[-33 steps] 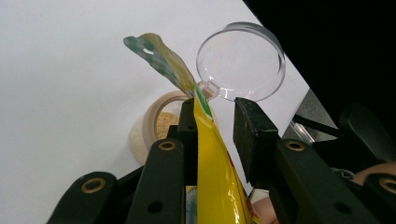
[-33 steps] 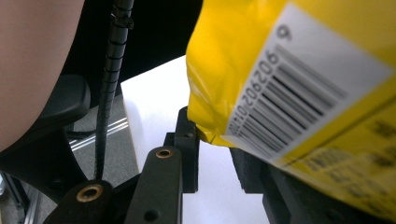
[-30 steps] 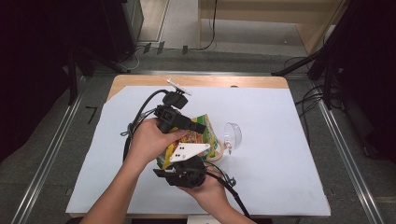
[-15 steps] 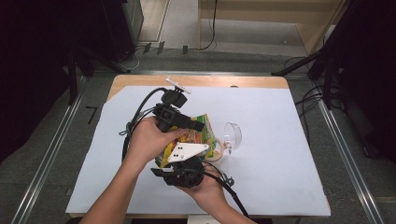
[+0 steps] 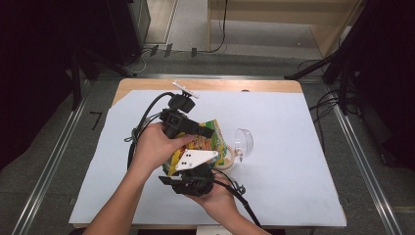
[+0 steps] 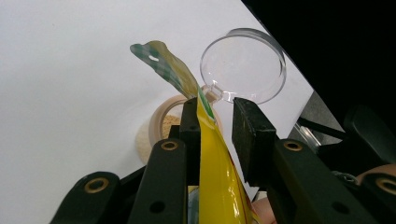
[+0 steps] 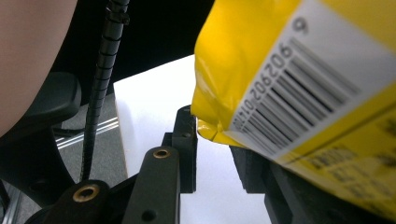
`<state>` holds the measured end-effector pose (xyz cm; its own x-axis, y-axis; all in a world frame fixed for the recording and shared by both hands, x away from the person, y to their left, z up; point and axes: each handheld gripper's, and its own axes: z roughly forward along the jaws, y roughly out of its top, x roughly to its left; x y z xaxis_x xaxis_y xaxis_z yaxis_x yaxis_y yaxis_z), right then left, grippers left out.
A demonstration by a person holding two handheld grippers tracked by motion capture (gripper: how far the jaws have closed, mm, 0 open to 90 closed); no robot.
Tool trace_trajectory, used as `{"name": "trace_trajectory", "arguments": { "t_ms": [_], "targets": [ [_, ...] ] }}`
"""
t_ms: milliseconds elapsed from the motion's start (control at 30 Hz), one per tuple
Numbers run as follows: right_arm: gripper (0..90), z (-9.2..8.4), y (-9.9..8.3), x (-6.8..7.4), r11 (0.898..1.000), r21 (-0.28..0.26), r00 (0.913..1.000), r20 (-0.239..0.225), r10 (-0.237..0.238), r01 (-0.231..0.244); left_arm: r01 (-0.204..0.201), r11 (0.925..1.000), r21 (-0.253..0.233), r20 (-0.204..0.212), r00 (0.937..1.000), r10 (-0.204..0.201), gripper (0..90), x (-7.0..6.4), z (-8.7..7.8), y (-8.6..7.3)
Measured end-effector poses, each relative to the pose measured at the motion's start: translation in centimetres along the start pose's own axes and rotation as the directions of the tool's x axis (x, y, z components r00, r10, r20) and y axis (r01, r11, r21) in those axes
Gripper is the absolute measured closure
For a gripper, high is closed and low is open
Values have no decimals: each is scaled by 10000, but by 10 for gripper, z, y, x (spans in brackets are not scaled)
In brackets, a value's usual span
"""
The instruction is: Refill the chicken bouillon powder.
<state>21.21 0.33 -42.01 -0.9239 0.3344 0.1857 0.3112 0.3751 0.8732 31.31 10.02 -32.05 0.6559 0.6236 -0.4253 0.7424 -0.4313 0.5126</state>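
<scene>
Table (image 5: 303, 161) covered with a white sheet; work sits at its near centre. Largest item in hand is a yellow snack packet (image 5: 203, 142), printed, barcode panel on one face (image 7: 299, 88), held up off the table between the two hand-held grippers and tilted over a small tan cup (image 5: 226, 159). The cup's clear round hinged lid (image 5: 243, 142) is flipped open to its far side, and the left gripper view shows pale crumb-like contents already in the cup (image 6: 167, 122). Step in hand, as I read it: pouring from the packet into the cup, with the torn top edge (image 6: 163, 63) aimed at the cup mouth. Next move would call for more tilt at the packet's base while keeping the opening directly above the rim, since the cup is narrow and spill onto the sheet looks likely. Left gripper (image 5: 188, 126): jaws stand partly closed, the left pad (image 6: 190, 126) flat against the upper packet, a gap visible to the right pad (image 6: 250, 135); whether it truly pinches I cannot tell from that view, though the film runs between the jaws. Right gripper (image 5: 191, 169): jaws narrow, a lower corner of the packet (image 7: 210, 130) lies between them at the pads and appears clamped.
</scene>
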Motion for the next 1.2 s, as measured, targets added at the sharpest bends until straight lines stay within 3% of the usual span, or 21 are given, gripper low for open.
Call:
{"name": "trace_trajectory", "arguments": {
  "t_ms": [867,1200],
  "targets": [
    [735,-4,3,-1,9995,-21,9993,205,-309,309,-70,9997,-240,58,10000,71,751,-2,-3,2],
    [740,-2,0,-1,10000,-53,9999,103,11,-11,-77,10000,-49,-9,10000,77,752,-2,2,2]
  ]
}}
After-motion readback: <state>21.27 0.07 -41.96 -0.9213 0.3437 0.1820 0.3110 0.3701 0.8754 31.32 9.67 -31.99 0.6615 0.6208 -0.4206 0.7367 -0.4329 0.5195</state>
